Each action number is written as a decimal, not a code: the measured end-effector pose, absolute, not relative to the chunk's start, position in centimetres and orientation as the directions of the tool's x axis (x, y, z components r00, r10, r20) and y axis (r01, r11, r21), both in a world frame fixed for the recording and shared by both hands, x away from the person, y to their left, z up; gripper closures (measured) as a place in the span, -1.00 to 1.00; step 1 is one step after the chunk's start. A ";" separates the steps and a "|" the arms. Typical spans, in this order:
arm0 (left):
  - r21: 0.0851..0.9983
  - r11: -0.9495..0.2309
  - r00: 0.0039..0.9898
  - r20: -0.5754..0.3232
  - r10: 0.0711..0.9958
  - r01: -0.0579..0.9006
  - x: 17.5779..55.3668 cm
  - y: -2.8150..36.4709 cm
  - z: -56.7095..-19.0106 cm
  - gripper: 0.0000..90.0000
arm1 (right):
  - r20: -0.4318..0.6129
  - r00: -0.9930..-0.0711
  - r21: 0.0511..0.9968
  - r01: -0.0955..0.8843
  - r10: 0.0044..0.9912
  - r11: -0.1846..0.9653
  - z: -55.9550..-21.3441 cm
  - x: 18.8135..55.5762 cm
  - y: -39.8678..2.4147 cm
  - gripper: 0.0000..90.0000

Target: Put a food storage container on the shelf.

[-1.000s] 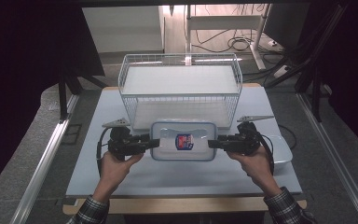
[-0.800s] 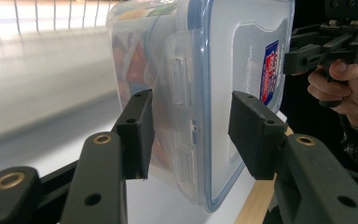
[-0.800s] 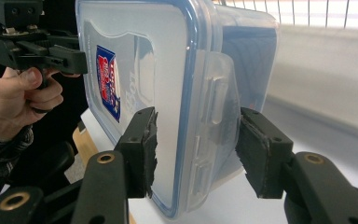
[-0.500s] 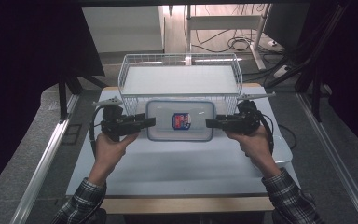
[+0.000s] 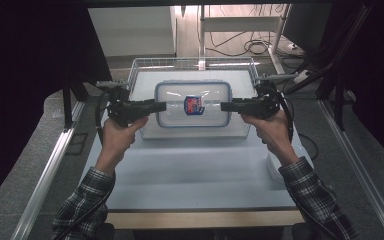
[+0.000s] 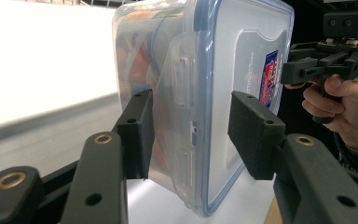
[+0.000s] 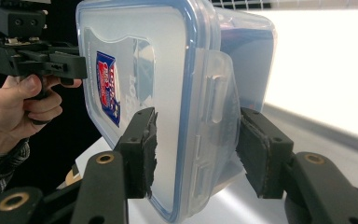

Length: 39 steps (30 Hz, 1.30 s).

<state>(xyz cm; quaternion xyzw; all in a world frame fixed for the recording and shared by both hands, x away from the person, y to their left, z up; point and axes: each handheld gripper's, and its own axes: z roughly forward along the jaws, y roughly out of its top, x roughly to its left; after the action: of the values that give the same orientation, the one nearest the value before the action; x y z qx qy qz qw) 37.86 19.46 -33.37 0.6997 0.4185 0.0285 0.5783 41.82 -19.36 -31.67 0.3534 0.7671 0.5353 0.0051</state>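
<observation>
My left gripper (image 5: 161,106) and right gripper (image 5: 226,106) clamp the container (image 5: 193,104) ends at nine and three o'clock; keep it level over the wire basket (image 5: 145,67).

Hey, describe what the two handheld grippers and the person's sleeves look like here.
Both the left gripper and the right gripper are matte black with blocky rectangular pads, brass-coloured pivot bushings and a grey three-cornered plate on top. A black cable loops from the left one. The sleeves are dark plaid with light checks.
</observation>
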 end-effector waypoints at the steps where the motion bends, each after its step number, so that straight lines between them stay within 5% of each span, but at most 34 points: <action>1: 0.835 0.017 0.650 -0.441 0.619 0.550 38.1 19.5 -33.0 0.14 | 0.370 -0.750 0.826 0.536 0.548 0.176 -31.3 42.0 -19.3 0.10; 14: 0.836 0.016 0.649 -0.439 0.621 0.549 41.9 20.1 -29.7 0.14 | 0.366 -0.743 0.835 0.527 0.560 0.154 -27.9 45.6 -18.7 0.10; 32: 0.816 0.043 0.633 -0.479 0.608 0.576 46.1 20.5 -32.4 0.12 | 0.388 -0.698 0.808 0.572 0.602 0.143 -29.6 49.2 -18.1 0.08; 39: 0.850 0.024 0.647 -0.420 0.637 0.527 46.1 20.2 -32.5 0.08 | 0.410 -0.689 0.802 0.584 0.598 0.125 -29.9 49.7 -18.2 0.05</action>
<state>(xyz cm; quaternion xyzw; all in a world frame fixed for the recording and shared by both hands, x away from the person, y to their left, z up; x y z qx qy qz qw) 46.09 20.24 -32.48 0.6969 0.4175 0.0472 0.5812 49.69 -18.16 -29.90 0.3942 0.7498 0.5314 0.0063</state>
